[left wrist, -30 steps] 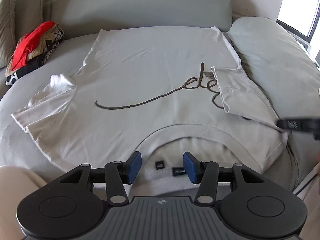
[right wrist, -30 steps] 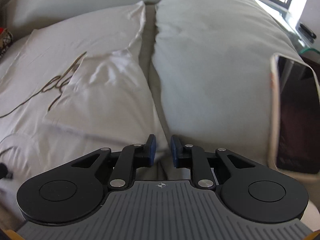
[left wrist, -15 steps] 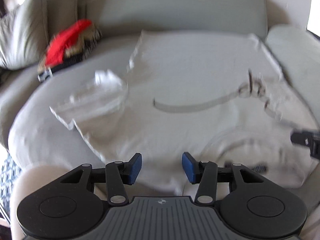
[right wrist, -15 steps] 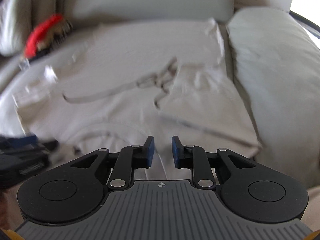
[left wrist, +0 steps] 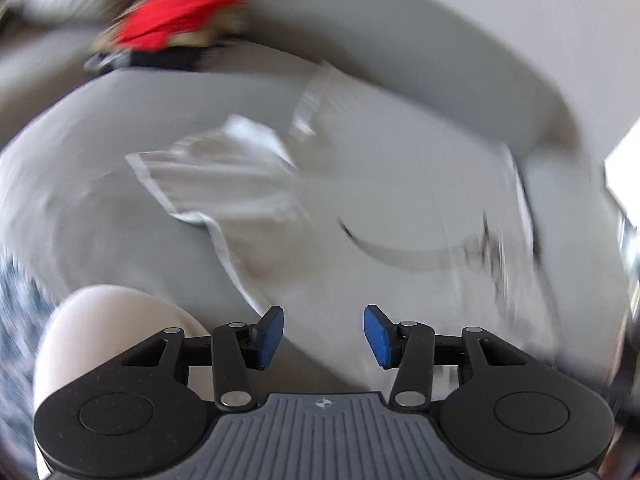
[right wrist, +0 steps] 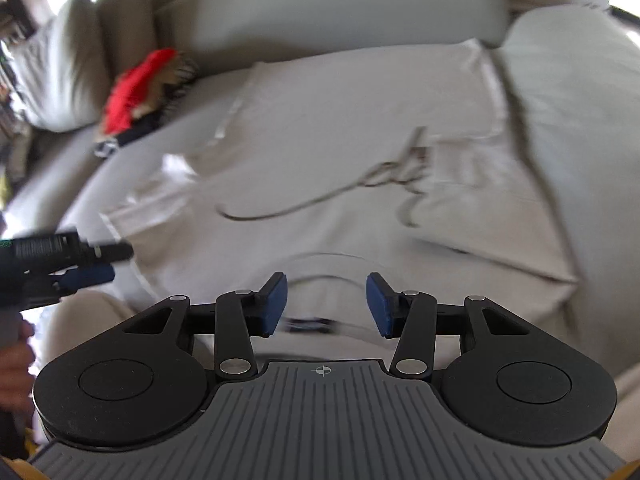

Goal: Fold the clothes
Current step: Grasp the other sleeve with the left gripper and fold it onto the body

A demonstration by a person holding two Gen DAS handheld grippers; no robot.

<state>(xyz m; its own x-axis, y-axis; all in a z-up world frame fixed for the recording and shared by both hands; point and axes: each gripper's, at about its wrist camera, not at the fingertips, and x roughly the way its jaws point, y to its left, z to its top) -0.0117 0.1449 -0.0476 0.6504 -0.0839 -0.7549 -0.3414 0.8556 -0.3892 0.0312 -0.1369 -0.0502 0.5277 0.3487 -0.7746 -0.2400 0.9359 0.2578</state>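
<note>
A pale grey T-shirt (right wrist: 352, 128) with dark script lettering lies flat on the grey sofa seat (left wrist: 120, 128), collar toward me. Its right sleeve (right wrist: 480, 208) is folded in over the chest; its left sleeve (left wrist: 224, 176) lies spread out. My left gripper (left wrist: 323, 336) hangs open above the shirt's left shoulder edge, nothing between its blue pads; in the right wrist view this left gripper (right wrist: 80, 268) shows at the left. My right gripper (right wrist: 326, 304) hovers over the collar (right wrist: 320, 264), its jaws opening, empty. Both views are blurred.
A pile of clothes topped with red (right wrist: 132, 88) sits at the seat's far left, beside a cushion (right wrist: 60, 68). A padded sofa arm (right wrist: 580, 92) flanks the shirt's right side. A person's knee (left wrist: 112, 328) and a hand (right wrist: 16, 364) are near.
Both cameras swung left across the shirt. My left gripper moved to the left shoulder and rolled. My right gripper left the folded right sleeve, came to the collar, and its jaws widened.
</note>
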